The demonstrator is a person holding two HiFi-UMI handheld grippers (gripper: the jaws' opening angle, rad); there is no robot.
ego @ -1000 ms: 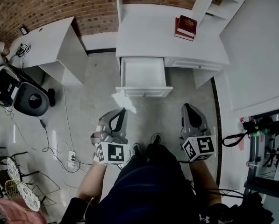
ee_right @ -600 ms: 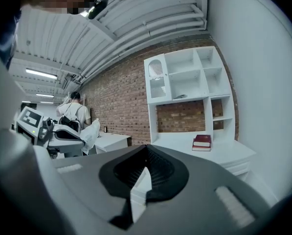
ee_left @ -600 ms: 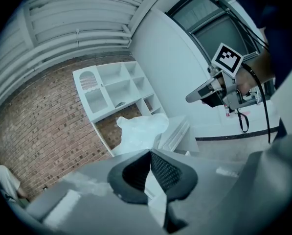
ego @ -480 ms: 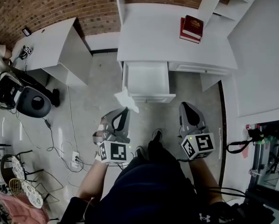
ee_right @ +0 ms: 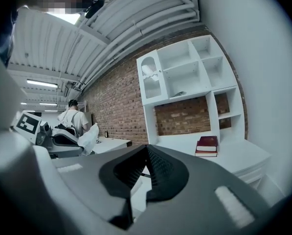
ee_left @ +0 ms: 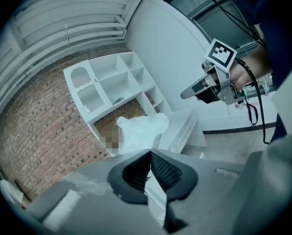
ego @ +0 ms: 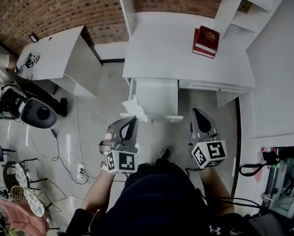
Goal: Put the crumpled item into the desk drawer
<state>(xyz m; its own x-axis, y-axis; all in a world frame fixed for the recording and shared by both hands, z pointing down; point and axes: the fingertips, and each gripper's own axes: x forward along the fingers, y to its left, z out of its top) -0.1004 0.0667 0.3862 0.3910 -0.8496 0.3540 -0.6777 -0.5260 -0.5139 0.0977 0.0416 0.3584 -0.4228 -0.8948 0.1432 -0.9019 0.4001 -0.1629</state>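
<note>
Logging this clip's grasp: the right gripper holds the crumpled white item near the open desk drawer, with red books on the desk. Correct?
Wrong gripper. The left gripper is shut on the crumpled white item, as the left gripper view shows; the right gripper is shut on nothing. The open desk drawer and the red books on the desk are right.

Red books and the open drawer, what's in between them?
Nothing but bare white desk top, seen in the head view between the red books and the open drawer.
</note>
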